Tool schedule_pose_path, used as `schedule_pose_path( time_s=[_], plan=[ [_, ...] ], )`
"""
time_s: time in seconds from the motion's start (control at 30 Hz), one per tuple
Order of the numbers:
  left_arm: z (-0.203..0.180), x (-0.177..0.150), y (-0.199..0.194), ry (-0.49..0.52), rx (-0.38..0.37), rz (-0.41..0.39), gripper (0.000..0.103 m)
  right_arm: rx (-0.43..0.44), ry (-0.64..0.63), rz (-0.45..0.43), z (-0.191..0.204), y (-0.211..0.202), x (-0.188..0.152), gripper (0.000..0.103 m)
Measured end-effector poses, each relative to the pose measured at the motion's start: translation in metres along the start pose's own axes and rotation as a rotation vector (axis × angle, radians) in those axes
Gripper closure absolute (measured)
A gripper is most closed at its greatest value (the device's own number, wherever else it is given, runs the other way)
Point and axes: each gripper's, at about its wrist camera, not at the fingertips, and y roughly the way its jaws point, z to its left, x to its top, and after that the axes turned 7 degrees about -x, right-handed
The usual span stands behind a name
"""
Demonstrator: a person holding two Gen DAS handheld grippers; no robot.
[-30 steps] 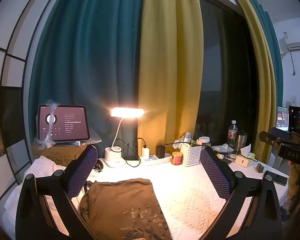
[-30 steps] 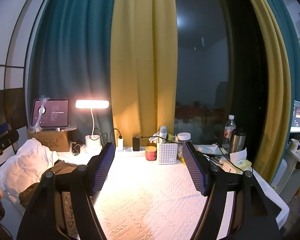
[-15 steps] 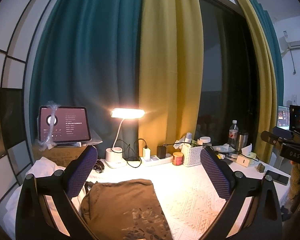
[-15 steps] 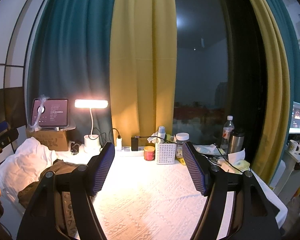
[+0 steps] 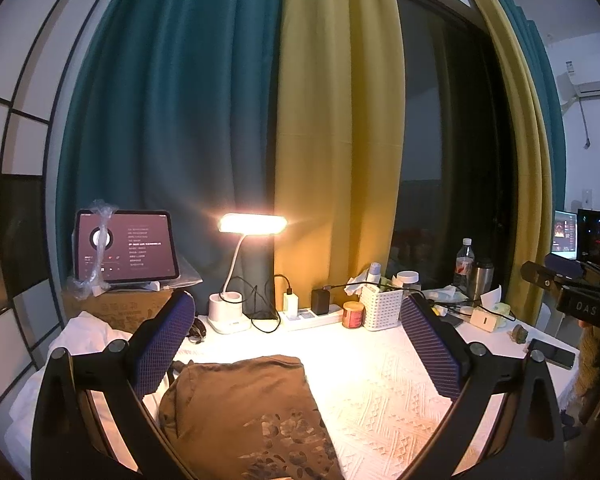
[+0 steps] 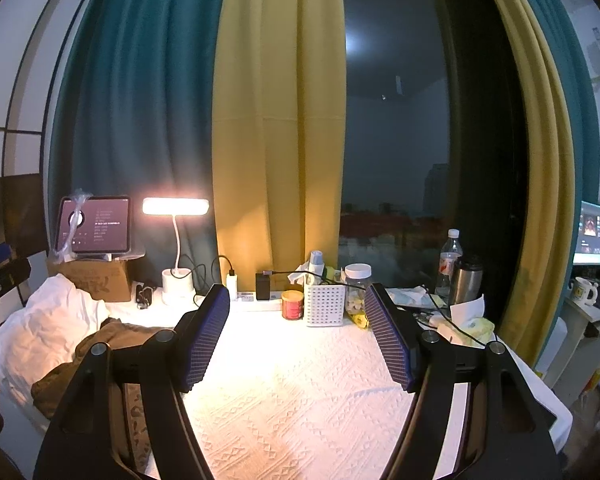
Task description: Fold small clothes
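Note:
A folded brown garment (image 5: 244,412) with a patterned patch lies on the white textured cloth (image 5: 384,392) low in the left wrist view. My left gripper (image 5: 296,344) hovers above it, open, with nothing between its blue pads (image 5: 162,344). In the right wrist view the same brown garment (image 6: 100,356) lies at the far left, partly hidden behind the left finger. My right gripper (image 6: 298,336) stands open over bare white cloth (image 6: 300,408), to the right of the garment. The right gripper's body also shows at the right edge of the left wrist view.
Along the back stand a lit desk lamp (image 5: 252,226), a power strip (image 5: 312,316) with chargers, a red jar (image 5: 352,314), a white basket (image 5: 382,308), bottles (image 5: 464,264) and tissues. A tablet (image 5: 126,248) sits on a cardboard box at left, beside crumpled white fabric (image 6: 48,332). A phone (image 5: 552,354) lies at right.

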Motion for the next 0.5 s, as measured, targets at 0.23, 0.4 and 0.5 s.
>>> schedule_pose_path(
  time_s=[0.23, 0.4, 0.5],
  plan=[
    [-0.0016, 0.0000, -0.0007, 0.002, -0.008, -0.001, 0.002, 0.001, -0.001, 0.004, 0.0004, 0.0001, -0.0005, 0.030],
    [-0.0014, -0.0005, -0.0002, 0.000, -0.007, 0.003, 0.002, 0.002, -0.002, 0.008, 0.0015, -0.0008, -0.0014, 0.030],
    [-0.0007, -0.0008, -0.0001, -0.001, -0.006, 0.006, 0.002, 0.000, -0.003, 0.008, 0.0020, -0.0009, -0.0015, 0.030]
  ],
)
